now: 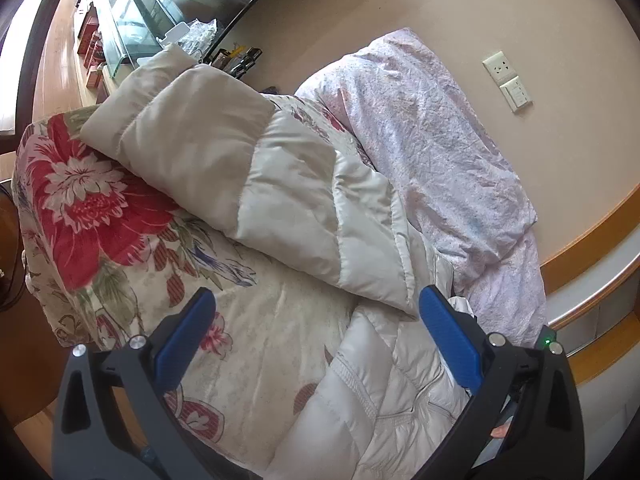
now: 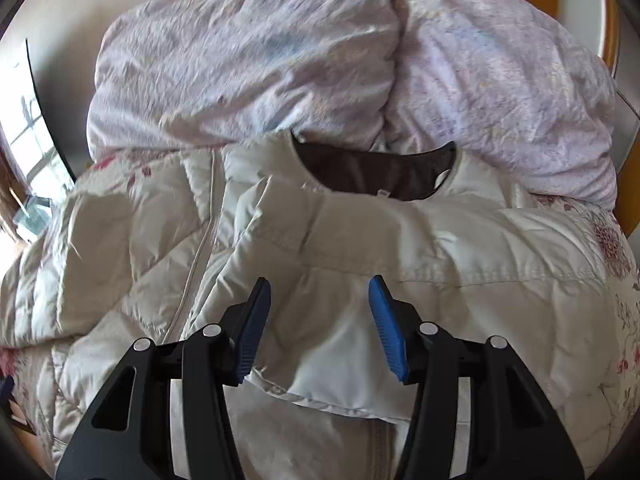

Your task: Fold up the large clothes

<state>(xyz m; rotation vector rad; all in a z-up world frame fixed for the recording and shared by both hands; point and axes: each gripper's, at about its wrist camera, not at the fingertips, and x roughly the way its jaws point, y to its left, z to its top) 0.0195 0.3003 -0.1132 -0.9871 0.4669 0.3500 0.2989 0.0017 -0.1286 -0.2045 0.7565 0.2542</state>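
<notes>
Your jacket (image 2: 312, 248) lies spread on the floral bedspread (image 1: 120, 216), collar (image 2: 376, 176) toward the lilac duvet (image 2: 280, 52), one sleeve (image 1: 248, 184) already folded across its body. The right gripper (image 2: 320, 320) is nearer, fingers parted and holding nothing, poised over the chest with the collar straight ahead. The left gripper (image 1: 316, 328), also spread and empty, hovers by the jacket's side, the sleeve running away from it.

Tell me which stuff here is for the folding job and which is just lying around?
For the job:
- white puffy jacket
- left gripper, open above it
- right gripper, open above it

Just lying around:
- flowery bedspread under the jacket
- crumpled pale quilt behind it
- glass tank
- wall socket
</notes>
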